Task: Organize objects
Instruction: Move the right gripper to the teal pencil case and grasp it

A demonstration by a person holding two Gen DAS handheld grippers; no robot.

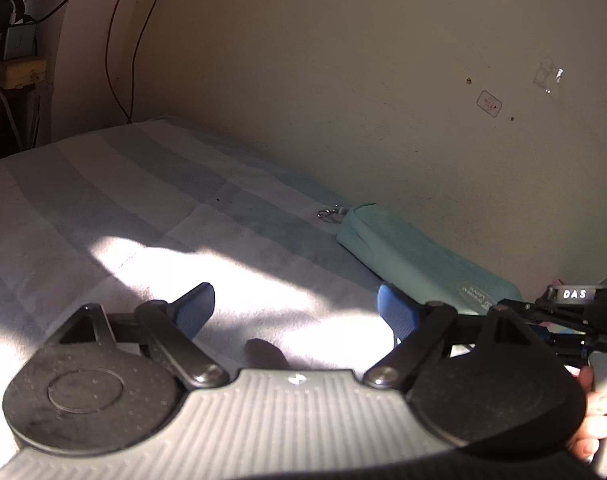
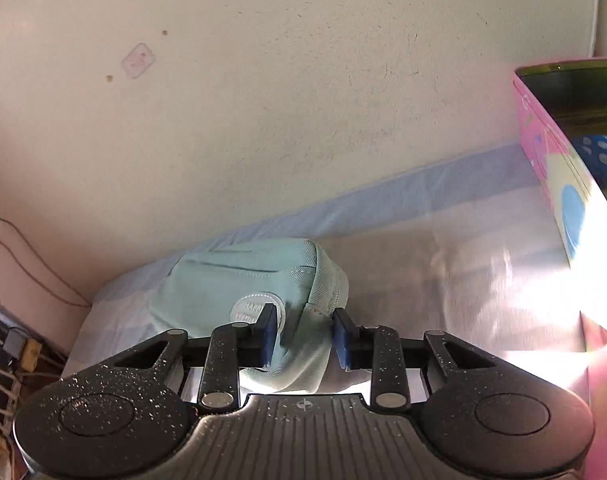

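Observation:
A mint green zip pouch (image 2: 259,280) with a round white badge lies on the striped bed sheet against the wall. My right gripper (image 2: 303,334) has its two blue pads on either side of the pouch's near end, closed on the fabric. In the left wrist view the same pouch (image 1: 415,264) lies at the right along the wall, with a metal clasp (image 1: 329,214) at its far end. My left gripper (image 1: 299,304) is open and empty over the sunlit sheet, left of the pouch. The right gripper (image 1: 575,312) shows at that view's right edge.
A pink box (image 2: 559,160) with an open top stands on the bed at the right, a dotted blue item inside it. The cream wall (image 2: 303,100) runs along the bed's far side. Cables and a yellow box (image 1: 19,72) sit beyond the bed's far left end.

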